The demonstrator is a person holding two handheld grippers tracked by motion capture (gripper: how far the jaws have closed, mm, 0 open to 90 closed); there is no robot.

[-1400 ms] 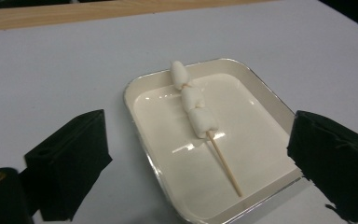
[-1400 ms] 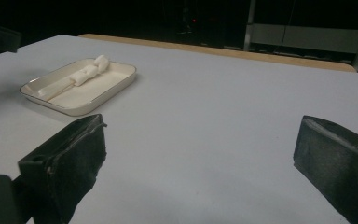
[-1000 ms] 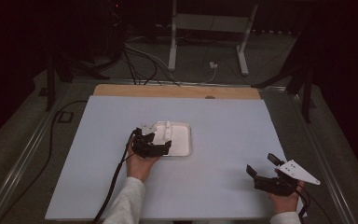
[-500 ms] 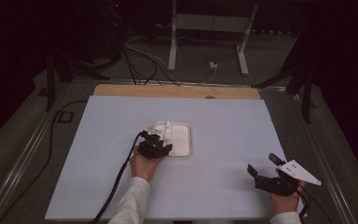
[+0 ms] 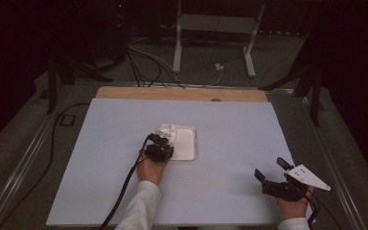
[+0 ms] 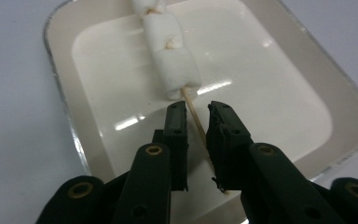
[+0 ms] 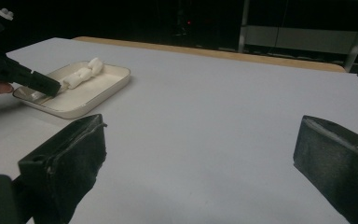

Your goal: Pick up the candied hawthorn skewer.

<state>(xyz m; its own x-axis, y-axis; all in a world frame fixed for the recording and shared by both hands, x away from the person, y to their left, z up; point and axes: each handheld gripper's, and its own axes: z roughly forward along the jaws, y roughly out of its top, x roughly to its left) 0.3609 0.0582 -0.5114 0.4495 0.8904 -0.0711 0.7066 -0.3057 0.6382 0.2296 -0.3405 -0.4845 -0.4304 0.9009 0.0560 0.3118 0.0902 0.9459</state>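
A wooden skewer with several white marshmallows [image 6: 175, 70] lies in a white rectangular tray [image 6: 56, 84] near the table's middle [image 5: 188, 143]. My left gripper [image 6: 197, 109] reaches into the tray's near left corner [image 5: 165, 143]. Its jaws have just been closing and stand narrowly apart, open, with the bare stick end [image 6: 192, 109] between the pads. My right gripper [image 5: 269, 167] rests at the table's near right, open wide and empty [image 7: 203, 123]. From there the tray [image 7: 98, 93], the marshmallows [image 7: 84, 74] and the left gripper [image 7: 51, 86] show at far left.
A pale blue sheet [image 5: 230, 124] covers the table, with a wooden strip [image 5: 182, 93] along its far edge. The left gripper's black cable [image 5: 124, 191] trails back over the near edge. Cables and a metal stand [image 5: 211, 43] sit on the floor beyond.
The left gripper has shifted slightly right and lower into the tray's corner, and its jaws have narrowed around the skewer's stick. The right gripper has stayed put.
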